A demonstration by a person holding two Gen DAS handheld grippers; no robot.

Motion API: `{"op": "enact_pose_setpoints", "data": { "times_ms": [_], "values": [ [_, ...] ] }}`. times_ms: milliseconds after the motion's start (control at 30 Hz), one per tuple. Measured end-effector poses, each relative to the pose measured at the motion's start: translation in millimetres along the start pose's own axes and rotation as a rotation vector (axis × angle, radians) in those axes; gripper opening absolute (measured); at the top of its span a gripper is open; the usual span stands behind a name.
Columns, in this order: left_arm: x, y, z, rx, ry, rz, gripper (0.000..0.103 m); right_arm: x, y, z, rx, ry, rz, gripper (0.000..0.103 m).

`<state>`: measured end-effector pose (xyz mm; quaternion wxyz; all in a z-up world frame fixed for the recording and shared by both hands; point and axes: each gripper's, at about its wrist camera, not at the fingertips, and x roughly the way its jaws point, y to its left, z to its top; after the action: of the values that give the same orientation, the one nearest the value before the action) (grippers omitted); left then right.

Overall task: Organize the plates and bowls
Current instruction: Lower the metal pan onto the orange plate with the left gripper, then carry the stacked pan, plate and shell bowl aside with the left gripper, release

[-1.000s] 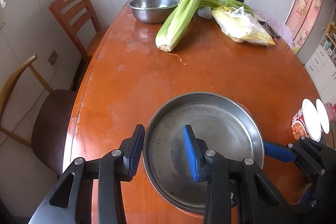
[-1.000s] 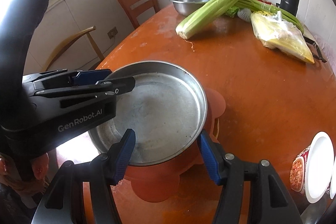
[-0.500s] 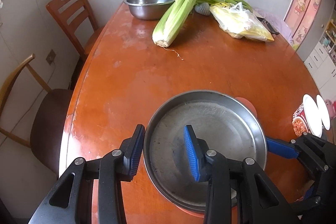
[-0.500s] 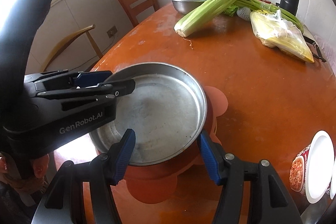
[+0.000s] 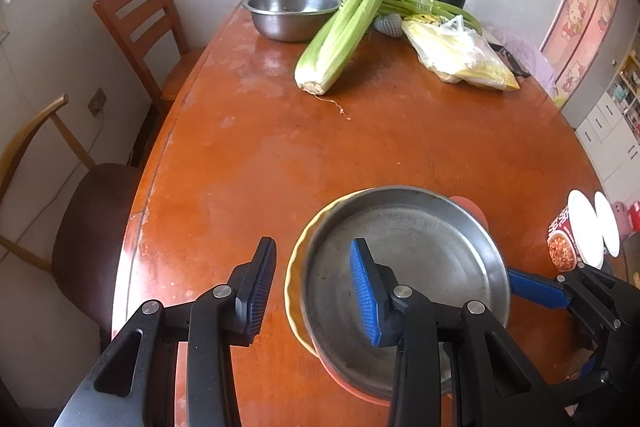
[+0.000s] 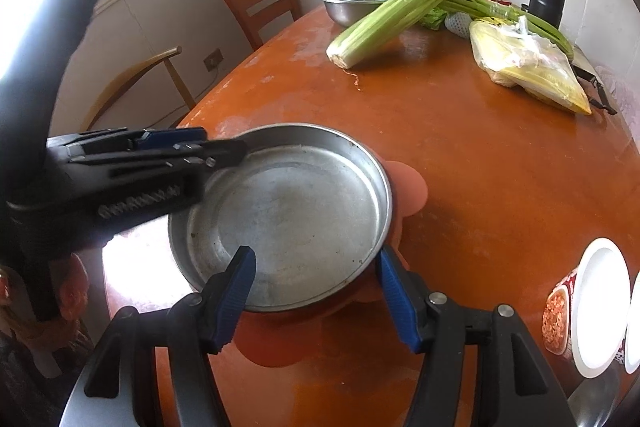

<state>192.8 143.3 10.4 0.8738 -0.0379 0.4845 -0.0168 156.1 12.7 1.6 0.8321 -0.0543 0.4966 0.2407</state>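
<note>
Since the earlier frames the steel plate (image 5: pixel 404 267) had been shifted a little toward the right side of the left wrist view, so that a pale yellow fluted rim (image 5: pixel 294 291) was now uncovered under its left edge, where before only orange was seen. Both hands were otherwise kept almost in place.

The steel plate was resting at the near end of the surface (image 5: pixel 280 155), on top of an orange flower-shaped plate (image 6: pixel 408 187), with the yellow rim between or beside them; which one could not be told. The left gripper (image 5: pixel 312 245) was placed over the plate's near-left rim, one finger outside and one inside, and its jaws were set rather narrow but were not seen pressing on the metal. The right gripper (image 6: pixel 316 253) was placed in the same manner over the near-right rim, its jaws parted wider, and no grip was seen there either.

It was judged that the stack was being sorted and that the steel plate was to be taken off next. For this, both jaws would need to be closed firmly on the thin rim, and the plate raised level, so that the lighter plates below were not dragged along. A steel bowl (image 5: pixel 292 11) was left well apart at the far end
</note>
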Motion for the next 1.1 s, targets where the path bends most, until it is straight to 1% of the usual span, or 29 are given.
{"op": "enact_pose_setpoints", "data": {
  "times_ms": [133,300,333,400,433,500,700,833,900,933,1033,1100],
  "values": [
    [-4,10,-2,-0.029,-0.002,-0.002,0.039,-1,-2,-2,0.013,-0.001,0.019,0.063],
    [-5,18,-7,-0.057,0.006,-0.005,0.040,-6,5,-5,-0.011,-0.013,0.026,0.063],
    [-4,19,-8,-0.065,0.008,-0.012,0.041,-8,4,-5,-0.004,-0.018,0.027,0.063],
    [-3,22,-10,-0.087,0.019,-0.051,0.041,-11,-1,-6,0.015,-0.029,0.032,0.064],
    [-2,23,-11,-0.103,0.022,-0.080,0.041,-13,-5,-6,0.028,-0.034,0.025,0.064],
    [0,24,-13,-0.119,0.028,-0.109,0.041,-17,-12,-7,0.054,-0.043,0.014,0.065],
    [13,25,-15,-0.153,0.066,-0.119,0.041,-21,-28,-13,0.112,-0.044,0.016,0.066],
    [18,32,-19,-0.191,0.076,-0.169,0.041,-12,-27,-15,0.117,-0.018,0.029,0.066],
    [21,33,-20,-0.200,0.085,-0.182,0.042,-8,-24,-16,0.114,-0.008,0.040,0.067],
    [22,34,-21,-0.203,0.090,-0.186,0.042,-6,-23,-16,0.113,-0.003,0.042,0.067],
    [26,34,-22,-0.214,0.097,-0.202,0.048,0,-20,-16,0.112,0.007,0.048,0.067],
    [29,32,-22,-0.213,0.101,-0.206,0.051,3,-19,-15,0.111,0.006,0.050,0.067]
  ]
}}
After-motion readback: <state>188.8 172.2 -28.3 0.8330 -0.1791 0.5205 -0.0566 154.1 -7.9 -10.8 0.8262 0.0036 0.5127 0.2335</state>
